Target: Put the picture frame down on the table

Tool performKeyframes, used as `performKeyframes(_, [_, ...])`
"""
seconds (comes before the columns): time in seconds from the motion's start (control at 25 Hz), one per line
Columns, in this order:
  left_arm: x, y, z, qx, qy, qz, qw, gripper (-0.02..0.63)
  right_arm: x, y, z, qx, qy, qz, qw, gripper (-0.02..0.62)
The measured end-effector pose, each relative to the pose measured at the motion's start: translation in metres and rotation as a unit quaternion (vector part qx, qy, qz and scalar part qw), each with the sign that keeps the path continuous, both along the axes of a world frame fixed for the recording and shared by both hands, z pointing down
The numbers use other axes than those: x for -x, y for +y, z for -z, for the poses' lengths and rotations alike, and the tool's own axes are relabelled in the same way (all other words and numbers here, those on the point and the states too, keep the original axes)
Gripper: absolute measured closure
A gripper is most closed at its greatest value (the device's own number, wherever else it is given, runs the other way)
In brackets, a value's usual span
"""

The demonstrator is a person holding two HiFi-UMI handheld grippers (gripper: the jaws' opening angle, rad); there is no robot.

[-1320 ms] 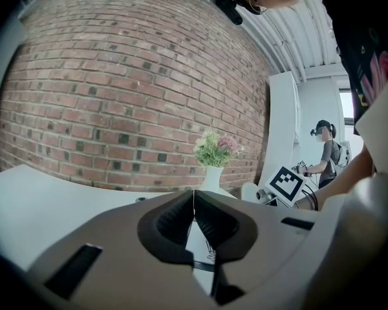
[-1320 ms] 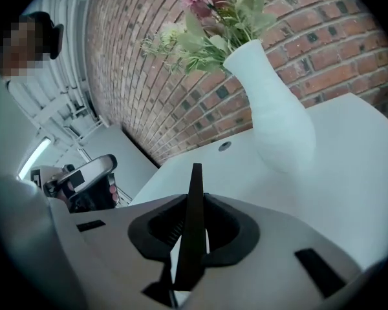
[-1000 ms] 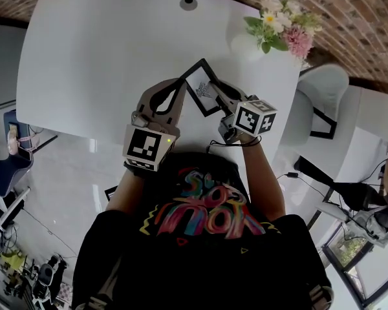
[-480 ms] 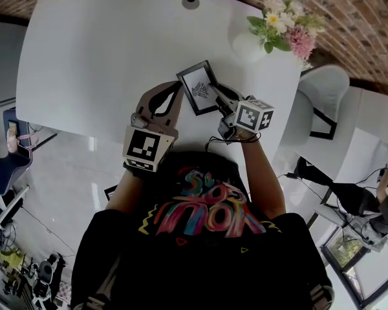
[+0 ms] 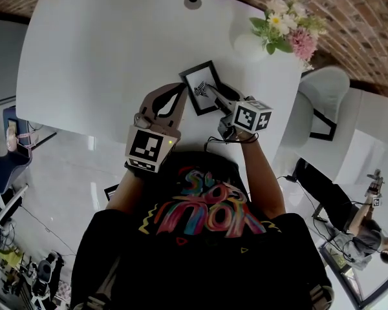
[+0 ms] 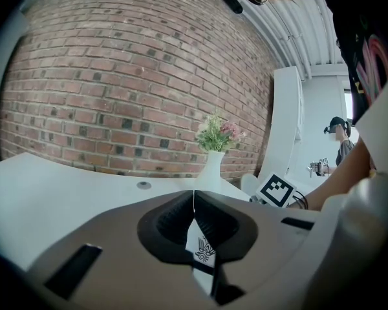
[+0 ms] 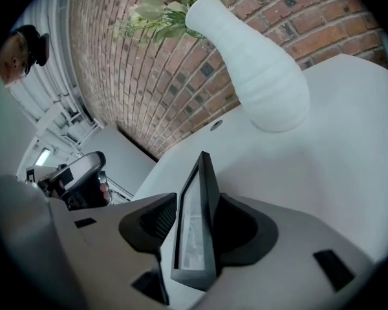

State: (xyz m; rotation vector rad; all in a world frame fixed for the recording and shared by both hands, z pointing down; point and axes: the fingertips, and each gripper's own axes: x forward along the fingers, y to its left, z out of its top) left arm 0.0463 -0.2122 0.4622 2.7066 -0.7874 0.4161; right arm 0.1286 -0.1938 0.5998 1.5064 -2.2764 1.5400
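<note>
Bright even light filling scene; white table (image 5: 84, 57) glaring, nearly blowing out. Fisheye bending edges hard, dark vignette ringing both gripper views. Nearest foreground blurring; shadows falling soft.

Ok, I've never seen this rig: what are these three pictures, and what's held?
No robot arm here: a person holds two two-jaw grippers. The head view looks down from a camera on the person's head; the other two views come from cameras riding on each gripper, looking along its jaws. On the white table stands a vase with flowers. The right gripper is shut on the black frame, which is seen edge-on between its jaws. The left gripper has its jaws together on nothing; the frame shows below them.
</note>
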Motion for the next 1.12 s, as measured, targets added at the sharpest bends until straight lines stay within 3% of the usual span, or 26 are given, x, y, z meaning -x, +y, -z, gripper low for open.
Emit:
performKeyframes(0.24, [0.0, 0.0, -0.001, -0.001, -0.001, 0.001, 1.0, 0.581, -0.007, -0.004, 0.003, -0.021, 0.009, -0.03, 0.999, 0.327])
performKeyframes(0.44, [0.001, -0.001, 0.0, -0.001, -0.001, 0.001, 1.0, 0.581, -0.02, -0.007, 0.006, -0.042, 0.047, -0.059, 0.996, 0.311])
performKeyframes(0.6, [0.002, 0.0, -0.001, 0.0, -0.001, 0.001, 1.0, 0.581, -0.02, -0.005, 0.003, -0.043, 0.074, -0.051, 0.995, 0.308])
performKeyframes(1.12, [0.002, 0.0, 0.003, -0.007, 0.0, 0.001, 1.0, 0.581, -0.037, 0.002, 0.0, -0.023, 0.055, -0.076, 0.995, 0.31])
